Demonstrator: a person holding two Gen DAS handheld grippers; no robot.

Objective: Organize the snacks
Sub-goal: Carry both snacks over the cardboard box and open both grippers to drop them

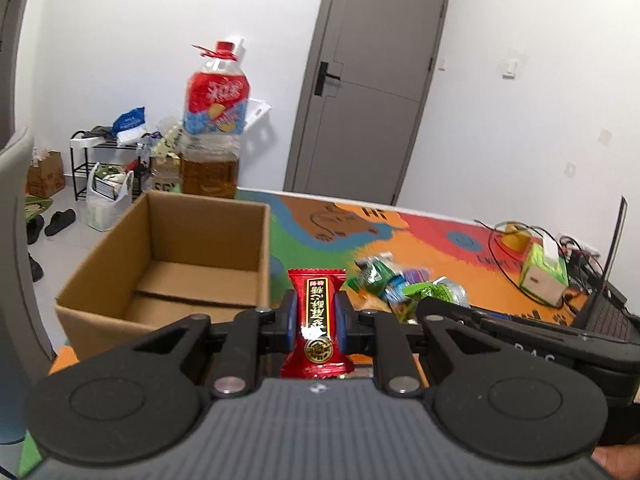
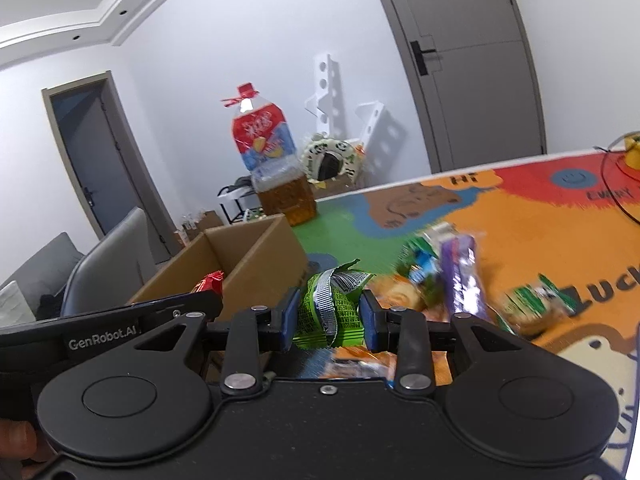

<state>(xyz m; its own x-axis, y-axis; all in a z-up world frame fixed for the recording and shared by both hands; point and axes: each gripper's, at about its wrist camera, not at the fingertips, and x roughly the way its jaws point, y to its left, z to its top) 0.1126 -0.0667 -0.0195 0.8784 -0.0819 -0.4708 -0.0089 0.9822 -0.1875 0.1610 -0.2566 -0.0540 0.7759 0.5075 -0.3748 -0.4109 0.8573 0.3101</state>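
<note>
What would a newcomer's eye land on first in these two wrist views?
Probably the red candy wrapper pinched upright in the left gripper, just right of the open cardboard box. Next, the crumpled green snack packet clamped in the right gripper, with a loose pile of snacks behind it on the bright cartoon table mat. A big bottle of amber liquid stands behind the box.

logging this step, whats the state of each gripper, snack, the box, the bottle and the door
left gripper: shut on red candy
red candy: held upright, lifted
right gripper: shut on green packet
green packet: held, crumpled
cardboard box: open, nothing visible inside
snack pile: loose on mat
oil bottle: capped, partly full
grey door: closed
</note>
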